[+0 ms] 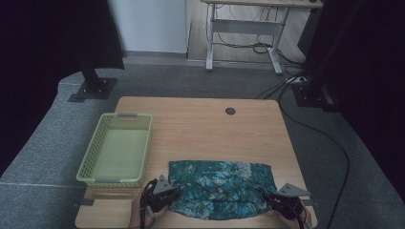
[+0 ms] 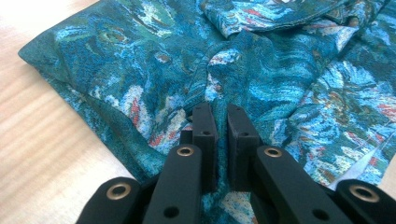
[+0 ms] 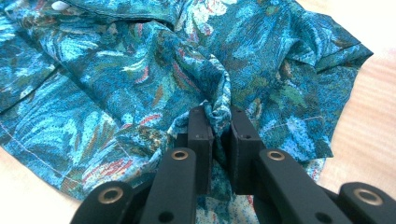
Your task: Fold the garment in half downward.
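A teal patterned shirt (image 1: 220,187) lies folded near the front edge of the wooden table (image 1: 200,124). My left gripper (image 1: 168,192) holds its near left corner, jaws pinched on a fold of the cloth (image 2: 140,79). At the near right corner, my right gripper (image 1: 281,202) is closed on a bunched ridge of the same shirt (image 3: 140,65). In the left gripper view the gripper (image 2: 220,116) has fabric between its jaws; the right gripper (image 3: 218,119) squeezes a raised pleat. A white button (image 3: 60,5) shows at the top left of the right gripper view.
A pale green plastic basket (image 1: 90,160) stands to the left of the shirt, nothing in it. A dark round grommet (image 1: 230,111) sits in the table's far part. Beyond are a black stand base (image 1: 93,88), a desk frame (image 1: 243,28) and floor cables (image 1: 315,129).
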